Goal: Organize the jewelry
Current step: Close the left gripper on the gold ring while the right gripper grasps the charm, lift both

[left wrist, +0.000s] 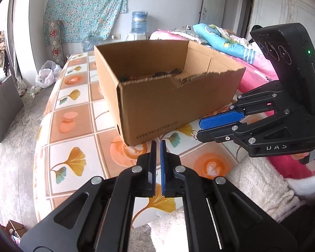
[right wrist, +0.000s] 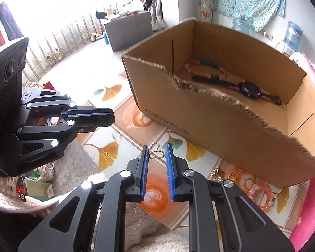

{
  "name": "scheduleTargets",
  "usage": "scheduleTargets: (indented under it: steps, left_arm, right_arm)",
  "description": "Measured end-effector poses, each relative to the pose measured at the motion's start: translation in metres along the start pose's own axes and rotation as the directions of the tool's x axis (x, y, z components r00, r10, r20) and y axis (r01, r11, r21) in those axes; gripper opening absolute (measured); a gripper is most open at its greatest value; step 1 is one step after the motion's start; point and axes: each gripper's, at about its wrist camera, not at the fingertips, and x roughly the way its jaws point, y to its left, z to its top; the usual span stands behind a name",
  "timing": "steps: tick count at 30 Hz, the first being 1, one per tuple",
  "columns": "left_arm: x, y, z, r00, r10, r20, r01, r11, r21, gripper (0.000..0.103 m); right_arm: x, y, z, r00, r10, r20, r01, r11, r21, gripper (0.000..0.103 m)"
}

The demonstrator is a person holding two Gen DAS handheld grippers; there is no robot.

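Observation:
An open cardboard box [right wrist: 199, 126] with a torn near rim stands on a ginkgo-print tablecloth [left wrist: 73, 113]. Inside lie a multicoloured bead bracelet [right wrist: 205, 69] and a black watch [right wrist: 250, 89]. My right gripper [right wrist: 156, 147] is shut on a small gold wire charm [right wrist: 156, 152], raised above the cloth in front of the box; the charm [left wrist: 194, 134] hangs at that gripper's tip [left wrist: 199, 129]. My left gripper [left wrist: 158, 143] is shut with nothing seen between its pads, just left of the right one [right wrist: 113, 118]. A gold trinket [right wrist: 217, 173], a gold ring [right wrist: 231, 176] and a pink bead bracelet [right wrist: 260, 195] lie beside the box.
A white fluffy blanket [left wrist: 258, 180] covers the near table edge. Pink and blue bedding [left wrist: 231, 44] is piled behind and right of the box. A water jug [left wrist: 139, 22] stands at the far wall, with a grey cabinet [right wrist: 128, 31] and floor clutter to the left.

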Motion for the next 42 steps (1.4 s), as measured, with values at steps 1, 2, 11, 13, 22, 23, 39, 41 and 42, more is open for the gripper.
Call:
scheduleTargets:
  steps: [1, 2, 11, 13, 22, 23, 39, 41, 42]
  left_arm:
    - [-0.008, -0.003, 0.007, 1.000, -0.003, 0.023, 0.003, 1.000, 0.009, 0.003]
    - [-0.016, -0.006, 0.014, 0.999, -0.006, 0.046, 0.005, 1.000, 0.021, 0.003]
    - [-0.038, -0.023, 0.052, 0.993, 0.041, 0.108, -0.053, 0.992, 0.111, 0.003]
    - [-0.033, -0.021, 0.046, 0.997, 0.033, 0.066, -0.039, 0.995, 0.088, 0.003]
    - [0.026, -0.004, -0.015, 0.981, 0.026, -0.194, -0.036, 0.998, -0.051, 0.005]
    - [0.030, -0.003, -0.018, 0.978, 0.033, -0.207, -0.043, 0.998, -0.046, 0.006]
    - [0.054, 0.003, -0.029, 0.942, 0.027, -0.335, 0.016, 0.992, 0.124, 0.017]
    - [0.054, 0.003, -0.028, 0.941, 0.021, -0.339, 0.030, 0.989, 0.144, 0.017]
    - [0.055, 0.003, -0.028, 0.940, 0.016, -0.342, 0.037, 0.988, 0.149, 0.017]
  right_arm:
    - [-0.013, 0.000, 0.002, 0.999, 0.000, 0.034, 0.000, 1.000, -0.002, 0.016]
    - [-0.027, -0.001, 0.004, 0.998, -0.004, 0.070, 0.004, 1.000, -0.004, 0.016]
    - [-0.100, -0.032, 0.012, 0.957, -0.070, 0.282, 0.063, 0.997, 0.035, 0.017]
    - [-0.095, -0.037, 0.006, 0.962, -0.043, 0.271, 0.030, 0.998, 0.053, 0.017]
    - [-0.057, -0.045, -0.017, 0.978, 0.039, 0.205, -0.065, 0.990, 0.123, 0.017]
    - [-0.055, -0.045, -0.018, 0.979, 0.044, 0.201, -0.070, 0.990, 0.126, 0.017]
    - [-0.044, -0.054, -0.022, 0.981, 0.067, 0.181, -0.094, 0.985, 0.148, 0.017]
    - [-0.043, -0.055, -0.022, 0.982, 0.065, 0.180, -0.093, 0.984, 0.151, 0.017]
    - [-0.043, -0.055, -0.022, 0.982, 0.064, 0.179, -0.092, 0.984, 0.152, 0.017]
